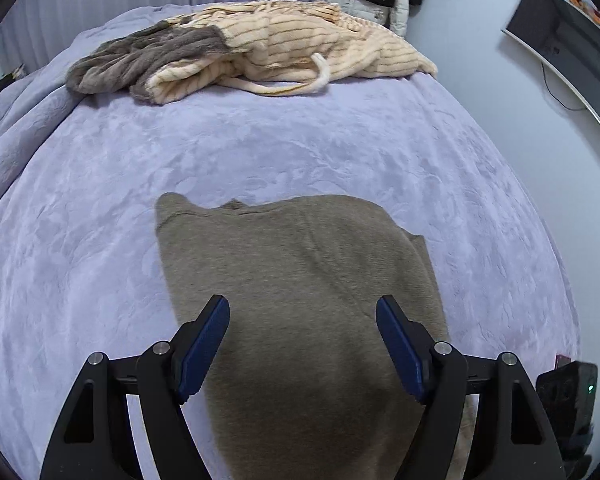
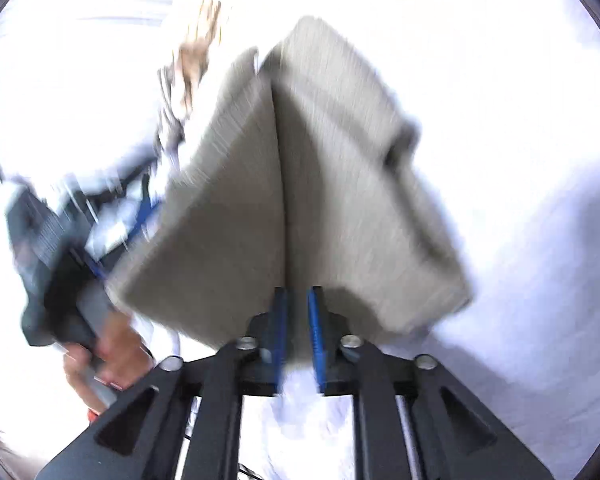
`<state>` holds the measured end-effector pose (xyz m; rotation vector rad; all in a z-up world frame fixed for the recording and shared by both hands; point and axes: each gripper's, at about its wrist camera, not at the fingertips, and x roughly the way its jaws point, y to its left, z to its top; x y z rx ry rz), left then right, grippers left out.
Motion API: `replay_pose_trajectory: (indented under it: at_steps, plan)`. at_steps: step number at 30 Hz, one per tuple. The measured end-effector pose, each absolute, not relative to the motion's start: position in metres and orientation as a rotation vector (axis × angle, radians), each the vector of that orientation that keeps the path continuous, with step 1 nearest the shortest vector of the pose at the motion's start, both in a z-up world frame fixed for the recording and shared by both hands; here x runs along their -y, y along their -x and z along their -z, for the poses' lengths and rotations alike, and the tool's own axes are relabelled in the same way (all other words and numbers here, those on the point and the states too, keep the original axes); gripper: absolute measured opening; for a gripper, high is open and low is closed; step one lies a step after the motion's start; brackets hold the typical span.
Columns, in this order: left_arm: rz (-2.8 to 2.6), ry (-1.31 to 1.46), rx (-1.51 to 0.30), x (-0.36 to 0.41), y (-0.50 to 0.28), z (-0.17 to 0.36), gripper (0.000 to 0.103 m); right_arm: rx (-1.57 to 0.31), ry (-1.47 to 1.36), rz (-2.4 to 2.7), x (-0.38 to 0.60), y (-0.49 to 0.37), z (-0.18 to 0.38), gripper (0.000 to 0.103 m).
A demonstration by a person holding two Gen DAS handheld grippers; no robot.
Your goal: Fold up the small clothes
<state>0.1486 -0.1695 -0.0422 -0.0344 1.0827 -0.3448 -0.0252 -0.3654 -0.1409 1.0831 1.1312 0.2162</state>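
Observation:
A taupe knit garment [image 1: 300, 248] lies flat on the lavender bedspread [image 1: 80, 220], running from mid-picture down under my left gripper [image 1: 302, 300]. That gripper hovers over it with its blue pads wide apart and nothing between them. In the blurred right wrist view the same garment [image 2: 340, 184] rises in a peaked fold with a crease down its middle. My right gripper [image 2: 297, 290] sits at the foot of that crease. Its pads stand a narrow gap apart, the fold's edge lies between them, and they do not visibly press on it.
A heap of beige striped and grey fleece clothing [image 1: 252, 52] lies at the far side of the bed. A monitor [image 1: 568, 48] hangs on the right wall. A dark device [image 1: 568, 392] sits at the bed's right edge. A person's hand [image 2: 112, 356] holds the other gripper's body.

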Motion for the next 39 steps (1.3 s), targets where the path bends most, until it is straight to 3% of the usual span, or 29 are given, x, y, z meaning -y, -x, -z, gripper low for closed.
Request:
replay_pose_trajectory:
  at_steps: [2,8,16,17,19,20,27,32,35,39]
  plan:
    - [0.293,0.034,-1.097,0.155,-0.153,0.050,0.077,-1.066,-1.165,-0.231,0.386,0.018,0.138,0.062]
    - [0.175,0.025,-1.159,0.129,-0.152,0.082,0.077,-0.997,-1.326,-0.331,0.404,-0.018,0.153,0.063]
    - [0.163,0.009,-1.150,0.123,-0.148,0.089,0.077,-1.134,-1.106,-0.445,0.373,-0.085,0.150,0.063]
    - [0.155,0.005,-1.141,0.123,-0.149,0.088,0.077,-1.153,-1.086,-0.446,0.370,-0.094,0.150,0.060]
    - [0.129,0.002,-1.130,0.121,-0.149,0.086,0.077,-1.208,-0.976,-0.418,0.364,-0.108,0.152,0.026]
    - [0.114,0.003,-1.123,0.120,-0.149,0.085,0.077,-1.234,-0.891,-0.397,0.356,-0.114,0.146,0.014]
    - [0.102,-0.025,-1.091,0.118,-0.151,0.080,0.077,-1.015,-0.845,-0.420,0.367,-0.089,0.094,0.014]
    - [0.124,-0.111,-1.119,0.141,-0.152,0.101,0.077,-1.107,-0.833,-0.270,0.388,-0.075,0.132,0.014]
    - [0.122,-0.137,-1.103,0.146,-0.152,0.108,0.084,-1.115,-0.890,-0.227,0.402,-0.063,0.160,0.014]
    - [0.144,-0.165,-1.098,0.144,-0.151,0.104,0.084,-1.119,-0.838,-0.172,0.407,-0.052,0.156,0.018]
